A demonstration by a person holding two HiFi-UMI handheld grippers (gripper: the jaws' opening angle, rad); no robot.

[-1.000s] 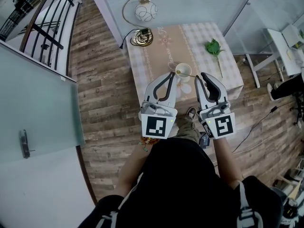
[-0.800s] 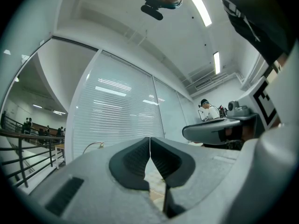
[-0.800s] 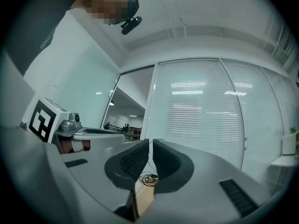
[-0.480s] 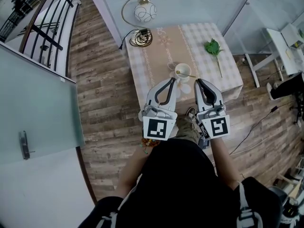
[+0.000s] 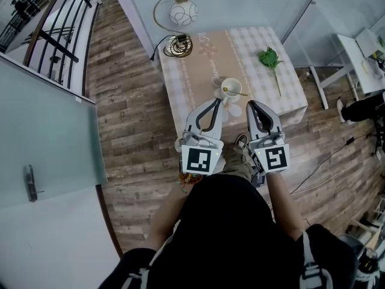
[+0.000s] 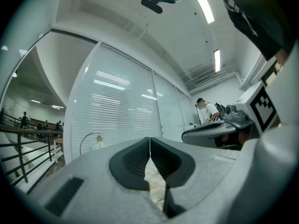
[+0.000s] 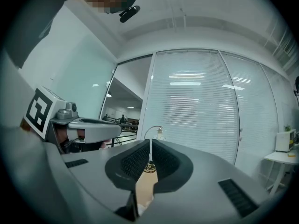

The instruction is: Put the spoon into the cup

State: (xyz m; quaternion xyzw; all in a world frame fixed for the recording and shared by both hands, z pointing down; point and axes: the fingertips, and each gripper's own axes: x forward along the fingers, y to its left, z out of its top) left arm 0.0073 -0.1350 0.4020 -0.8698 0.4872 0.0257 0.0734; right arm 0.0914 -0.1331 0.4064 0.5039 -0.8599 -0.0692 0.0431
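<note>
A white cup (image 5: 231, 90) stands on the small table (image 5: 180, 80), near its front edge. A slim spoon (image 5: 236, 93) lies in the cup, with its handle sticking out over the rim to the right. My left gripper (image 5: 215, 103) hovers just short of the cup on its near left, jaws shut and empty. To the near right of the cup my right gripper (image 5: 251, 105) is shut too, with nothing in it. In the left gripper view my left gripper (image 6: 150, 140) points up and away, as does my right gripper (image 7: 150, 143) in the right gripper view.
A gold lamp (image 5: 175, 18) with a round white shade stands at the table's back left corner. A green leafy sprig (image 5: 271, 60) lies on the right side. Wooden floor surrounds the table, a railing (image 5: 57, 23) runs at far left, and white furniture (image 5: 355, 59) stands at right.
Both grippers have drawn back a little toward my body, away from the cup. The cup with the spoon has not moved on the table.
</note>
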